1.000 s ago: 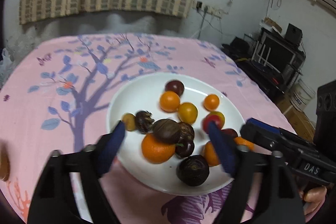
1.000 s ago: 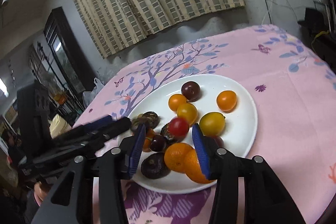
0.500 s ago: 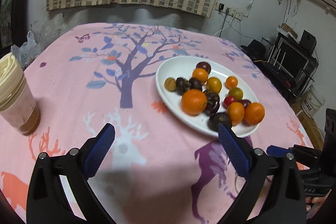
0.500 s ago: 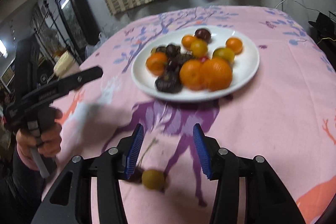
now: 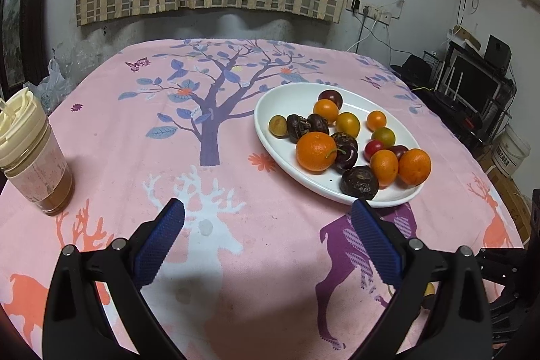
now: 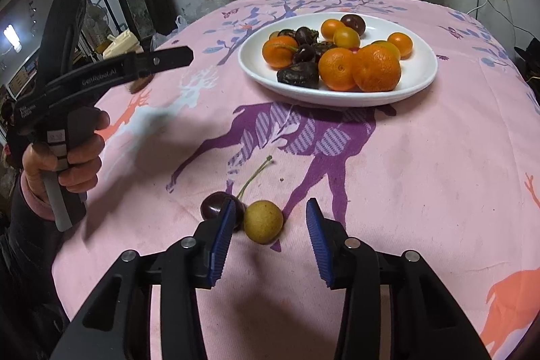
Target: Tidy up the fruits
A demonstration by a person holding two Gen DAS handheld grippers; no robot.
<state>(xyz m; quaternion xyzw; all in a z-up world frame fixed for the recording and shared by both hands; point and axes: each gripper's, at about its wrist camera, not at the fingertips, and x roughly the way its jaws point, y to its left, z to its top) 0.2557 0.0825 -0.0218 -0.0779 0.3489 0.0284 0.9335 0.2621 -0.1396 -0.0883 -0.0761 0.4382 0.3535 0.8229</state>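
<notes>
A matt printed cloth (image 6: 422, 157) covers the table, the white plate (image 6: 418, 70) looks glossy like glazed ceramic, the cherry (image 6: 212, 206) shines smooth, the oranges (image 6: 376, 68) are dimpled, and the gripper pads (image 6: 221, 231) are ribbed blue rubber.

Dim indoor light falls from above, casting soft shadows of both claws on the pink printed cloth of the counter (image 5: 236, 309), a faint sheen on the white oval plate (image 6: 415, 80), while fisheye bending and black vignetting crowd the corners and a small bright lamp (image 6: 11, 37) glares far left.
</notes>
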